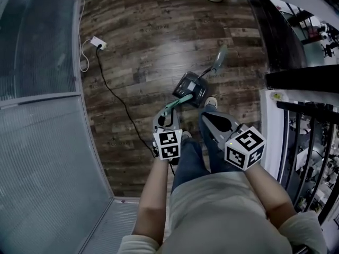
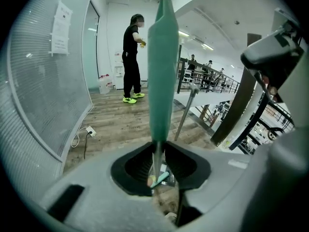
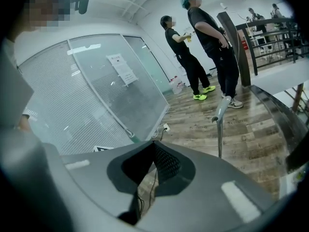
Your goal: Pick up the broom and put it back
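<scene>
**Item:** broom (image 1: 179, 102), with a green grip and a thin metal shaft.
**Location:** near centre, slanting down and away toward the dark dustpan (image 1: 190, 88) on the wooden floor (image 1: 137, 46).
**Held by:** left gripper (image 1: 167, 115), jaws narrowed onto the shaft just below the grip, probably for carrying.
**Right gripper** (image 1: 207, 112)**:** jaws together and empty, just right of the broom, probably spare for steadying.

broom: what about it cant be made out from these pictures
- Brush end: in the head view the broom runs into the dark dustpan, too small and dark to separate. In the left gripper view the left gripper, jaws shut on the shaft, covers it with its own body.
- Right gripper view: no broom seen; the right gripper, jaws together, fills the lower part.
- Where it goes back: no holder can be made out.
</scene>
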The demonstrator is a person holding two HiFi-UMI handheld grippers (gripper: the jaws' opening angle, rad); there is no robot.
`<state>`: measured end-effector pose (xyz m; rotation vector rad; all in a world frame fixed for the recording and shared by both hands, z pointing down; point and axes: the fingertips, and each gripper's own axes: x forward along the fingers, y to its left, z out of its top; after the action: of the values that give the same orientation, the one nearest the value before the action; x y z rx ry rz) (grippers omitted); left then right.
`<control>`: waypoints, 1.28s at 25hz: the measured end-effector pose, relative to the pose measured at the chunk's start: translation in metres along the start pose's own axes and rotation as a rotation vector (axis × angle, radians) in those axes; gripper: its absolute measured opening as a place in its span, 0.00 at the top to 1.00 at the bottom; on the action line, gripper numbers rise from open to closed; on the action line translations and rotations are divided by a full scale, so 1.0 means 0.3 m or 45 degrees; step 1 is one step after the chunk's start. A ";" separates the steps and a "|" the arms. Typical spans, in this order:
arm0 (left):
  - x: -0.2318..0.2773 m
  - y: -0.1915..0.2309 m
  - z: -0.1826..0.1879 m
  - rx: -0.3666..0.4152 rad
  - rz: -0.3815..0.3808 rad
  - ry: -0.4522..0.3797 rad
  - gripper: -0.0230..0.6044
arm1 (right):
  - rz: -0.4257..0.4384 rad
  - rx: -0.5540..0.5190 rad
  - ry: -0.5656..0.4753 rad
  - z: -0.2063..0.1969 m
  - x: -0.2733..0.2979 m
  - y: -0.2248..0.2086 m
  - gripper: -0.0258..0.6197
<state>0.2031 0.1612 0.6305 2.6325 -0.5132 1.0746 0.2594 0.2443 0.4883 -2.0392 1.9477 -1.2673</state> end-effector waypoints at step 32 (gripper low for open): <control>-0.655 0.106 0.133 -0.165 0.162 -0.284 0.83 | 0.121 -0.215 -0.063 -0.023 -0.111 0.428 0.95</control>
<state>0.0841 0.1627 0.4660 2.6472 -0.7790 0.7553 0.1559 0.2497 0.4053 -2.0007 2.1677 -1.0563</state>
